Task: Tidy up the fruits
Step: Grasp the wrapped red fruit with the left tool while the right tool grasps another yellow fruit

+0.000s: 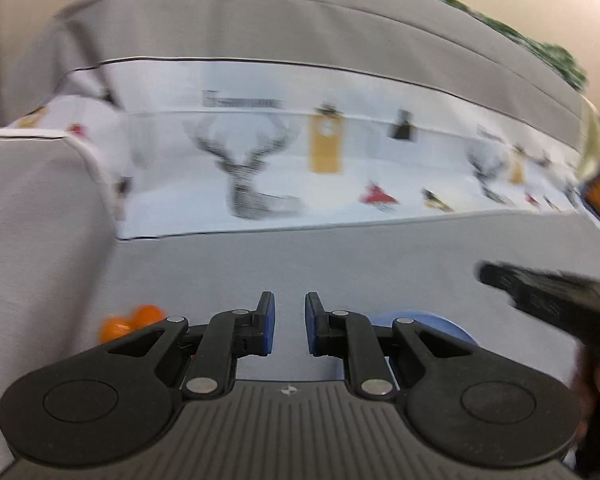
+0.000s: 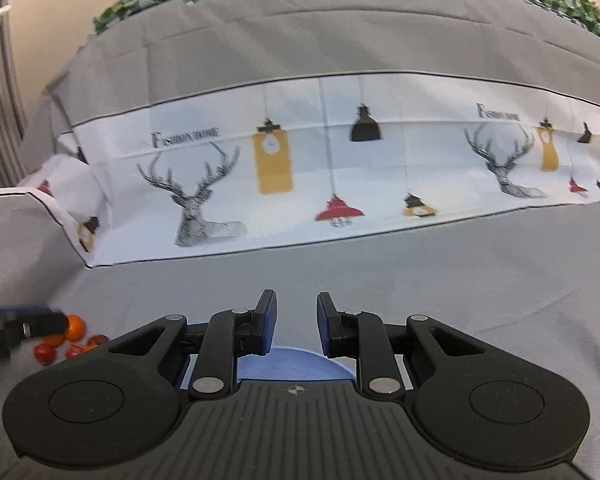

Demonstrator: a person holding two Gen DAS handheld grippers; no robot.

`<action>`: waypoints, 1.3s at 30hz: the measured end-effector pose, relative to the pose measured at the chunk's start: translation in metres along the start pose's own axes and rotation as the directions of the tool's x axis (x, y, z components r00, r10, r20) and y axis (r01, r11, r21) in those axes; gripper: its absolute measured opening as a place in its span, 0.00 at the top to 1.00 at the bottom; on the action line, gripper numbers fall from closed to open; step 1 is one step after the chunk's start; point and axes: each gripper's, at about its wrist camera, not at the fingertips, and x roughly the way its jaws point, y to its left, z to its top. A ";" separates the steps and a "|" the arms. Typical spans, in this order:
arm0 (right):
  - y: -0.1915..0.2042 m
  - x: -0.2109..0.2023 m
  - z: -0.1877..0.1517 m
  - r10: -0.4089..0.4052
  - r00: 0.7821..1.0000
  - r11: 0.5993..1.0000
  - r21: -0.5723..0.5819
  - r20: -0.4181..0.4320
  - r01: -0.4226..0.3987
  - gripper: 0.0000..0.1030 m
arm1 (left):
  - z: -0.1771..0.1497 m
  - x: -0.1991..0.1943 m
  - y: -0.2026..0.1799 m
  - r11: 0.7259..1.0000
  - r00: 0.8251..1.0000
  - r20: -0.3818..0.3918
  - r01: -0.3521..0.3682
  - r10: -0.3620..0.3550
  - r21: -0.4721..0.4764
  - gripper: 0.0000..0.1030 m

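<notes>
In the left wrist view my left gripper is open and empty above the grey cloth. Small orange fruits lie at its lower left, partly hidden by the left finger arm. A blue plate shows behind the right finger arm. The right gripper appears there as a blurred black shape. In the right wrist view my right gripper is open and empty, above the blue plate. An orange fruit and several small red fruits lie at the far left, beside the left gripper's tip.
A grey tablecloth covers the surface, with a white printed band of deer and lamps across the back. A green checked cloth lies at the far edge. A raised grey-covered block stands at left.
</notes>
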 end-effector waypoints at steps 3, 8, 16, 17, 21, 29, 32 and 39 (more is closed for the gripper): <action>0.017 -0.001 0.000 0.044 0.999 0.999 -0.029 0.011 -0.044 0.78 | -0.002 0.003 0.043 0.992 0.999 -0.006 -0.047 0.047 -0.119 0.83; 0.045 0.005 -0.002 0.142 0.989 0.986 -0.082 -0.031 -0.144 0.78 | -0.020 0.023 0.119 0.857 0.980 -0.194 -0.133 0.039 -0.499 0.83; 0.096 0.009 -0.014 0.325 0.940 0.921 -0.191 -0.101 -0.339 0.84 | -0.011 0.034 0.104 0.877 0.968 -0.239 -0.178 0.075 -0.447 0.83; 0.102 0.010 -0.017 0.338 0.934 0.913 -0.201 -0.117 -0.356 0.84 | -0.011 0.036 0.104 0.876 0.968 -0.242 -0.177 0.072 -0.449 0.83; 0.127 0.019 -0.029 0.379 0.907 0.877 -0.241 -0.186 -0.415 0.84 | -0.015 0.042 0.110 0.869 0.967 -0.249 -0.173 0.059 -0.464 0.83; 0.159 0.049 -0.045 0.400 0.866 0.848 -0.237 -0.301 -0.474 0.78 | -0.016 0.069 0.117 0.873 0.956 -0.295 -0.152 0.010 -0.464 0.80; 0.169 0.060 -0.054 0.391 0.853 0.842 -0.240 -0.346 -0.484 0.62 | -0.017 0.079 0.123 0.874 0.951 -0.308 -0.159 0.011 -0.460 0.71; 0.185 0.084 -0.073 0.338 0.840 0.832 -0.283 -0.425 -0.478 0.61 | -0.019 0.094 0.123 0.885 0.943 -0.331 -0.138 -0.019 -0.444 0.66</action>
